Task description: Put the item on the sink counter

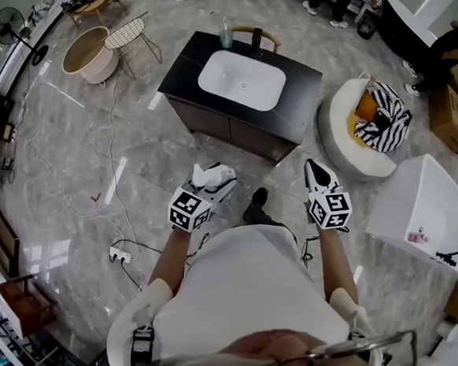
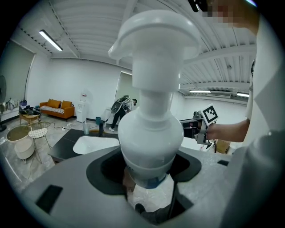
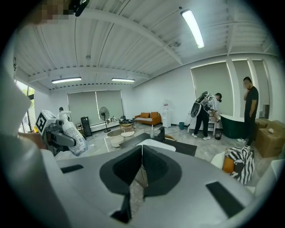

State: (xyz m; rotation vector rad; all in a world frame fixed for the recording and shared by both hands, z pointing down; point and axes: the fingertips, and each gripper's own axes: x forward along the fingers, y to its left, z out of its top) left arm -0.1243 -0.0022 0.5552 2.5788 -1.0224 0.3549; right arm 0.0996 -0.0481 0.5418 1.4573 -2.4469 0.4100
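I find my left tongs (image 2: 149, 180) grasping the white pump bottle (image 2: 151, 129), held in the air well apart from the sink bench (image 1: 299, 93). My right tongs (image 3: 140, 171) are clenched together.

L tool (image 2: 149, 178) clamped; R tool (image 3: 141, 167) closed.
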